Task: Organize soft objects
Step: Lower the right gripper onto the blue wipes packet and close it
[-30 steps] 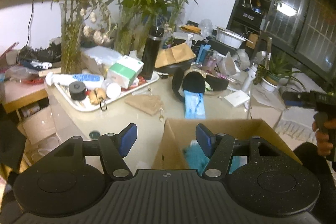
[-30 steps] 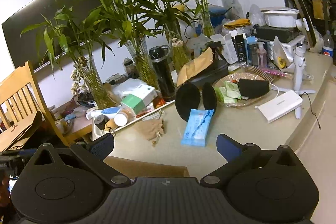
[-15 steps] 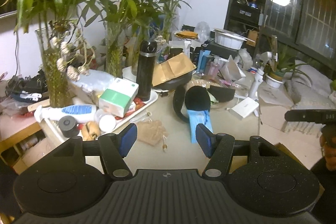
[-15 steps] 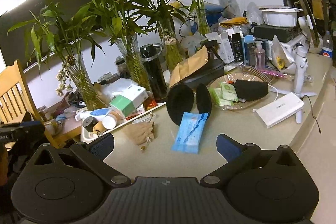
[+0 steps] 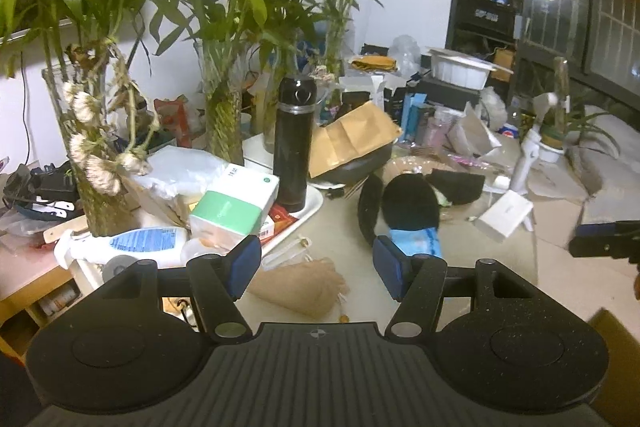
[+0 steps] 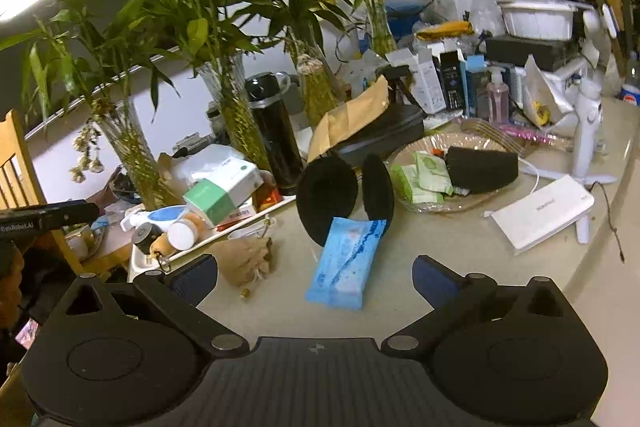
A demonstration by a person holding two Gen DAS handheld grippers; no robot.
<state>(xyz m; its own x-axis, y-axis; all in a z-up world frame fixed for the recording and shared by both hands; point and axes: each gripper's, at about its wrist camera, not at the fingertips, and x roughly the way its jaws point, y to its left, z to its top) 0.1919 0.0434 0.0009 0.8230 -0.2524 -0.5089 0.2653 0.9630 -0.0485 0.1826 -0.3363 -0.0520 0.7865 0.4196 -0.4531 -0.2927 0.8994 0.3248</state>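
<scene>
A tan cloth pouch [image 5: 298, 287] lies on the table just ahead of my open, empty left gripper [image 5: 316, 267]; it also shows in the right wrist view [image 6: 248, 261]. A blue tissue pack [image 6: 347, 263] lies in front of my open, empty right gripper [image 6: 315, 277], and shows partly behind the left gripper's right finger [image 5: 416, 245]. Two black round pads [image 6: 326, 199] stand behind the pack. A black foam block [image 6: 482, 169] and green packets [image 6: 424, 175] rest in a clear dish [image 6: 480, 143].
A white tray [image 5: 308, 211] holds a black flask [image 5: 294, 143], a green-white box [image 5: 234, 207] and a lotion tube. Vases of bamboo [image 6: 236, 115] stand behind. A white power bank [image 6: 544, 213], boxes and a phone stand crowd the right. A cardboard box corner [image 5: 616, 331] shows low right.
Both grippers moved forward toward the table. The cardboard box has dropped out of the left view's centre, and the pouch and tissue pack now sit close to the fingers.
</scene>
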